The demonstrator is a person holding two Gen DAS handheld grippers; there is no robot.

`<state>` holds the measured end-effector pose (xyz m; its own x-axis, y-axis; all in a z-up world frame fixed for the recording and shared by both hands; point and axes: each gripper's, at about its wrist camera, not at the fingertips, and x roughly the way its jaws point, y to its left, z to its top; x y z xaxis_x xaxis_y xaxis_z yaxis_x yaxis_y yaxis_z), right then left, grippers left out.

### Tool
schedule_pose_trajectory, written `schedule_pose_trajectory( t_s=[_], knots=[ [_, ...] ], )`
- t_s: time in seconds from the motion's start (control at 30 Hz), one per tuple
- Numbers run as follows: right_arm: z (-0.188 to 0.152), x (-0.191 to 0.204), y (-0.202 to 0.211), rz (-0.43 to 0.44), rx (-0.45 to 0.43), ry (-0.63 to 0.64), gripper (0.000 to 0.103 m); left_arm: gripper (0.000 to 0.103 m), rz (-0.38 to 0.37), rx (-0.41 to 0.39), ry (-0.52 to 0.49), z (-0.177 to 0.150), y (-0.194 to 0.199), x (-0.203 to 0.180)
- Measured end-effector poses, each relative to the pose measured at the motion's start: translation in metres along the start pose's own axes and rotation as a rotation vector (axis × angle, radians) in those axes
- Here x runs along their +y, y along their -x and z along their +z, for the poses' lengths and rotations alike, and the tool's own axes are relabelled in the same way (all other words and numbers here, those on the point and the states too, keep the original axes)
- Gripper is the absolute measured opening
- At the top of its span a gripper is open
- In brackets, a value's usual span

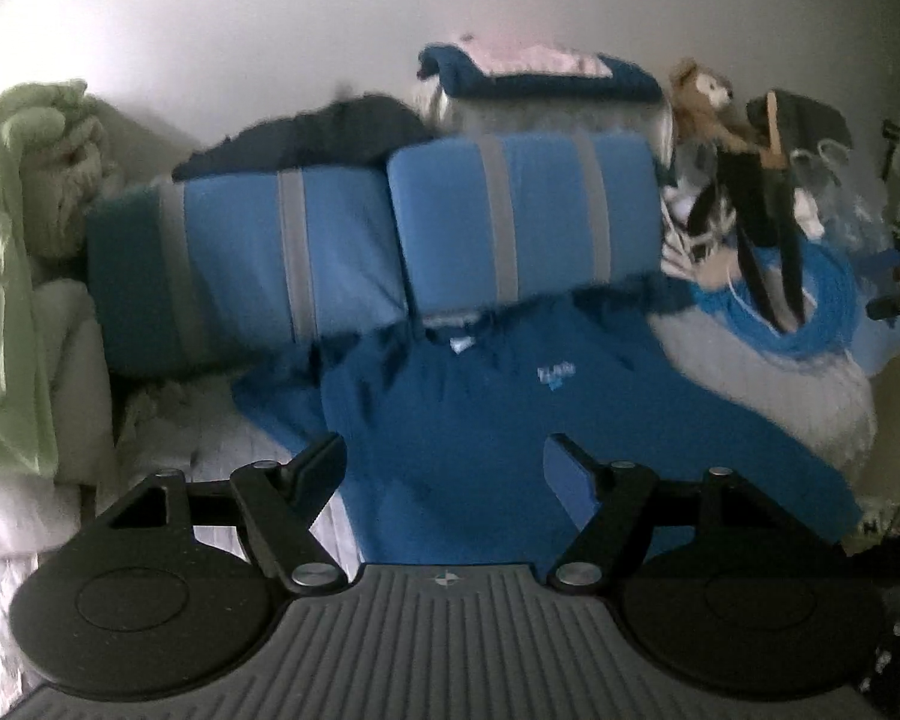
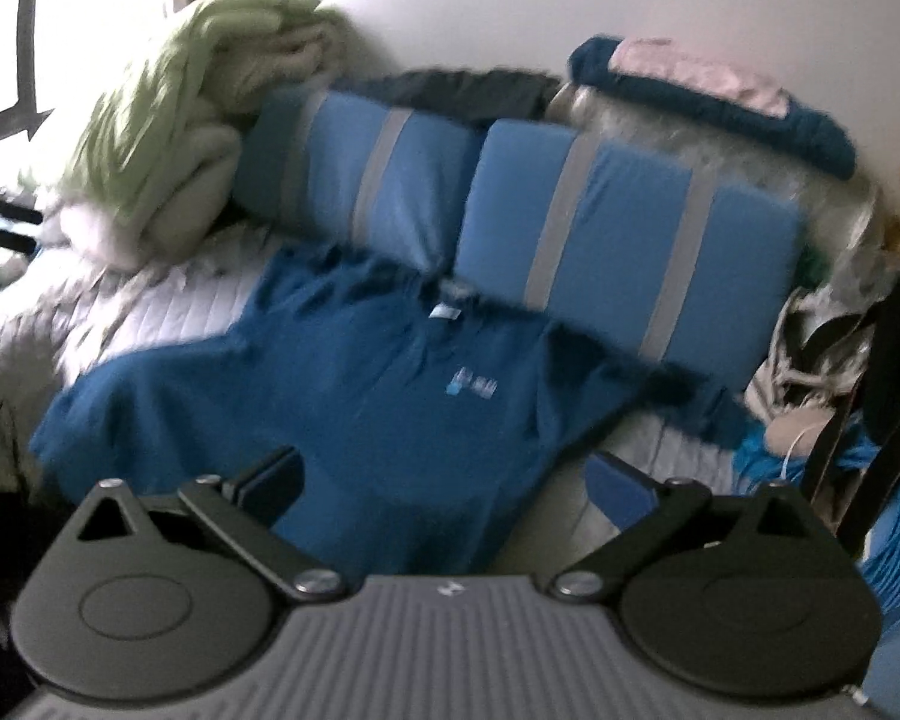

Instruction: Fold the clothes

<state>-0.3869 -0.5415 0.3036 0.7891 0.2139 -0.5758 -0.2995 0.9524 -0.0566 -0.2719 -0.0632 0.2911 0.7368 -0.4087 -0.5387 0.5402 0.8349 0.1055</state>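
Dark blue cotton T-shirt [image 1: 480,420] spread flat, front up on pale quilted bedspread [image 2: 168,312], small light-blue chest logo [image 1: 555,373], left gripper [image 1: 444,468] and right gripper [image 2: 444,477] both spread wide, grasping nothing

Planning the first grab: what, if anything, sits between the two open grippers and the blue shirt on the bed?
Nothing visible. The shirt lies spread directly below the left gripper and right gripper; the pillows sit beyond its collar.

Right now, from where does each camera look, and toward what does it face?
Left wrist: on the left gripper, above the hem side of the blue T-shirt, facing the pillows; open fingers show.
Right wrist: on the right gripper, facing the same T-shirt; open fingers show.
Shared: T-shirt, pillows, wall.
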Motion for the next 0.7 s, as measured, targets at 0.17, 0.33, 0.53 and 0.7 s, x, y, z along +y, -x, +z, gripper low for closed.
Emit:
schedule_pose_trajectory(
  t_s=[0.17,0.33,0.53,0.7],
  knots=[
    [0.043,-0.015,0.014,-0.028,-0.065,-0.016,0.103,0.072,-0.062,-0.075,0.021,0.048,0.023,0.008],
    [0.100,-0.042,0.046,-0.063,-0.140,0.005,0.103,0.080,-0.109,-0.124,0.051,0.100,0.044,0.031],
    [0.163,-0.088,0.073,-0.123,-0.253,-0.038,0.103,0.082,-0.080,-0.152,0.190,0.152,0.037,0.078],
    [0.197,-0.118,0.066,-0.191,-0.332,-0.060,0.103,0.086,0.003,-0.199,0.295,0.180,0.000,0.112]
  ],
)
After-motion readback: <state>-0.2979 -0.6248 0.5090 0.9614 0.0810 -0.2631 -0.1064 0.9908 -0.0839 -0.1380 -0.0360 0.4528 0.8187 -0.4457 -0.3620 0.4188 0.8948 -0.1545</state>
